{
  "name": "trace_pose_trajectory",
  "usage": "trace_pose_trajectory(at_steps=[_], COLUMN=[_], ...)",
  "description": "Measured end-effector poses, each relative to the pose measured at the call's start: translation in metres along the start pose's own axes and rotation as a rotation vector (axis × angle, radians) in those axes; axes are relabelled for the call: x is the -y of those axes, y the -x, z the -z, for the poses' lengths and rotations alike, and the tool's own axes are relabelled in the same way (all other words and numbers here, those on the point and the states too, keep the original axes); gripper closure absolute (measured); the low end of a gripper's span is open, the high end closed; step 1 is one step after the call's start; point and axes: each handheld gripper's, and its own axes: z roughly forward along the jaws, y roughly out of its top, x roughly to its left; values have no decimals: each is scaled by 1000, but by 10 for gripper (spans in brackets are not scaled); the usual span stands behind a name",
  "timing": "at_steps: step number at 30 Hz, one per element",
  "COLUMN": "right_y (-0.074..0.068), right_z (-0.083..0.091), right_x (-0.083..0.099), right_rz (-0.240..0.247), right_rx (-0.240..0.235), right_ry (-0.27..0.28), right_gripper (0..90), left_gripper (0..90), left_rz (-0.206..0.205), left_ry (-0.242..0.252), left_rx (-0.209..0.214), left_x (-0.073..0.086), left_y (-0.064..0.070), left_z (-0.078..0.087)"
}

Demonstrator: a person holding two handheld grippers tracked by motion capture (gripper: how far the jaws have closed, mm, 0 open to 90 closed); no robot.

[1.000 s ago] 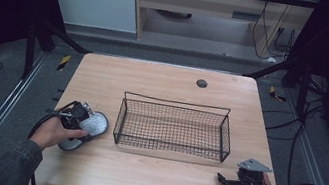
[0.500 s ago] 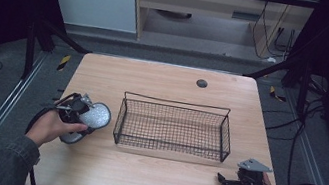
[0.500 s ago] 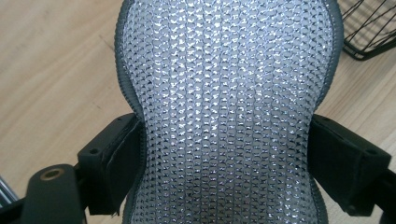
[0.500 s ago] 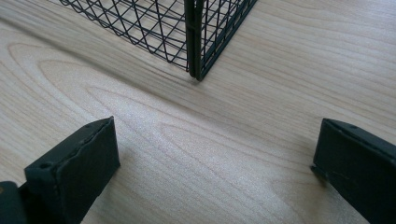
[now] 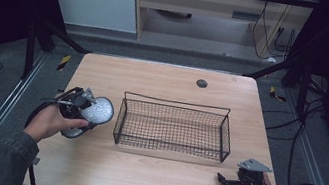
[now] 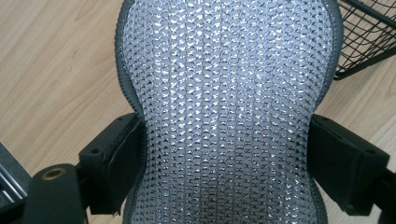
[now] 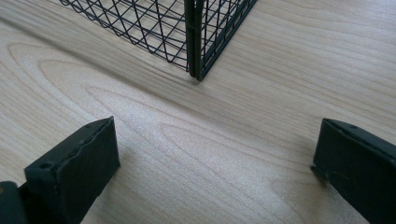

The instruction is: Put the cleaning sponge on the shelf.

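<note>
here the left gripper (image 5: 82,109) grasps a silver mesh pad (image 6: 229,107) with a grey rim, one black jaw pressed on each side of its narrow waist. in the high view the pad (image 5: 97,110) sits near the table's (image 5: 164,80) left edge, just beside the left end of the black wire basket (image 5: 173,127); it seems lifted off the wood, though the angle makes that hard to judge. a corner of the basket (image 6: 369,37) shows past the pad's far end. the right gripper (image 5: 227,182) rests low at the table's near right corner, its jaws spread wide with bare wood between them, pointed at a corner of the basket (image 7: 196,42).
</note>
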Motion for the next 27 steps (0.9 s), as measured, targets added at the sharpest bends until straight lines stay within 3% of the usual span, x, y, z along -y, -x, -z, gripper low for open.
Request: trace_pose_trajectory(at_steps=[12,27], right_y=[0,0], right_z=[0,0], right_x=[0,0], right_rz=[0,1], right_rx=[0,0], right_ry=[0,0], right_gripper=[4,4], left_gripper=[154,154], left_rz=[-44,-127], left_ry=[11,44], left_rx=[-31,-66], left_x=[-10,-40], left_y=[3,14], left_z=[12,33])
